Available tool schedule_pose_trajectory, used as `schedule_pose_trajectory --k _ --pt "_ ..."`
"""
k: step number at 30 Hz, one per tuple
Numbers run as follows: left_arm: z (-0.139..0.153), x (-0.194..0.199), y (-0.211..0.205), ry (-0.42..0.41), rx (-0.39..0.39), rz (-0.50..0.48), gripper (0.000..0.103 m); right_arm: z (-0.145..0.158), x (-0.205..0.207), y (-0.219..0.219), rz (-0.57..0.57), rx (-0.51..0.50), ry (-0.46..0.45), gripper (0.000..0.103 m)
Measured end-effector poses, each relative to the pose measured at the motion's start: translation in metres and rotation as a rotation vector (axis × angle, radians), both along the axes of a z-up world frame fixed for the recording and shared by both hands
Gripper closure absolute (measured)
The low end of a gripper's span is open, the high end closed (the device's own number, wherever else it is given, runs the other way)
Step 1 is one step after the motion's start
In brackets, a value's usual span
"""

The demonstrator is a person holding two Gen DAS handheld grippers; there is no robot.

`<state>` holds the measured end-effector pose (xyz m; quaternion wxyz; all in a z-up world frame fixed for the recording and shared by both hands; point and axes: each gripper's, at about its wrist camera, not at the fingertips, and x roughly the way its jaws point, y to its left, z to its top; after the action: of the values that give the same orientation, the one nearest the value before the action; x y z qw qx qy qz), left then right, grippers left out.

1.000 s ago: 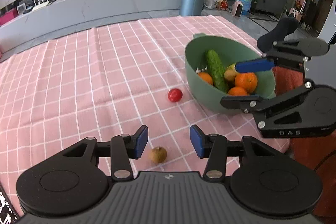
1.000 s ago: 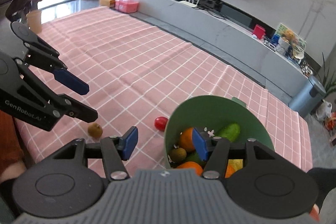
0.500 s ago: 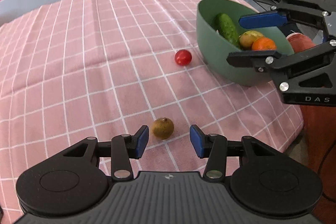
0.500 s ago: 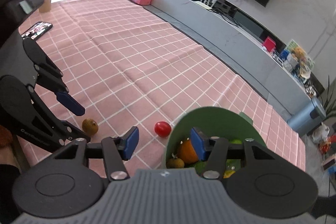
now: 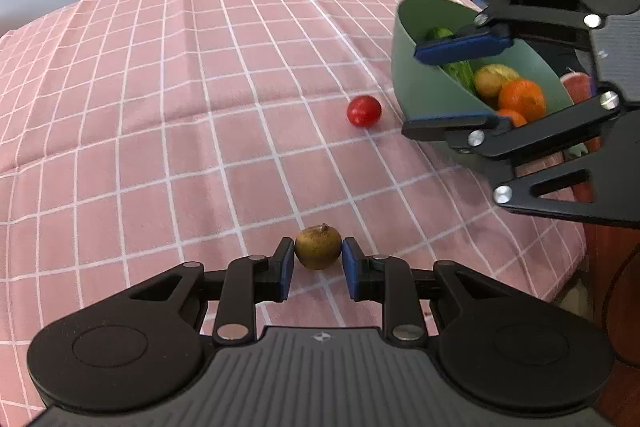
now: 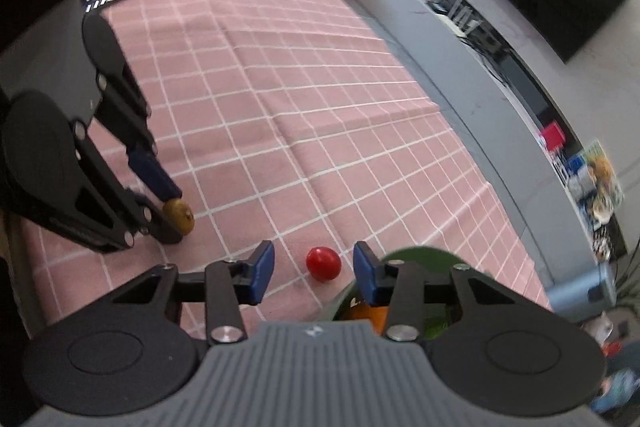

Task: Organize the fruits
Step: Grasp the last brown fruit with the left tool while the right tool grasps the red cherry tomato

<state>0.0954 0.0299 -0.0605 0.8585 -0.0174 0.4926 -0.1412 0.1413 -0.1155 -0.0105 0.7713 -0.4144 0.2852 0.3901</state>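
Within a second the left gripper point(image 5: 318, 263) dropped to the pink checked desk point(image 5: 160, 107), jaws pinching the small brown round fruit point(image 5: 318, 246), apparently for the green plastic bowl point(image 5: 416, 83). The right gripper point(image 6: 314, 269), jaws spread, framed the red tomato point(image 6: 323, 263).

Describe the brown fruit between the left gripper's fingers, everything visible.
The brown fruit is small, round, dull olive-brown with a matte, slightly speckled skin and a tiny stem nub on top. It sits on the pink checked cloth near the table's front edge, between the left gripper's blue pads, which touch or nearly touch both sides.
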Motion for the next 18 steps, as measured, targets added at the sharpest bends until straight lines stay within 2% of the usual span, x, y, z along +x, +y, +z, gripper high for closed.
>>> schedule_pose_trajectory --k 2,11,18 --pt "0.004 0.001 0.003 -0.009 -0.010 0.012 0.074 -0.003 0.004 0.007 0.029 -0.048 -0.007 0.068" --pt "0.012 0.004 0.016 -0.027 -0.048 0.048 0.074 -0.023 0.029 0.042 0.133 -0.281 0.040 0.068" --pt "0.011 0.004 0.026 -0.032 -0.089 0.056 0.074 -0.034 0.051 0.052 0.175 -0.383 0.141 0.074"
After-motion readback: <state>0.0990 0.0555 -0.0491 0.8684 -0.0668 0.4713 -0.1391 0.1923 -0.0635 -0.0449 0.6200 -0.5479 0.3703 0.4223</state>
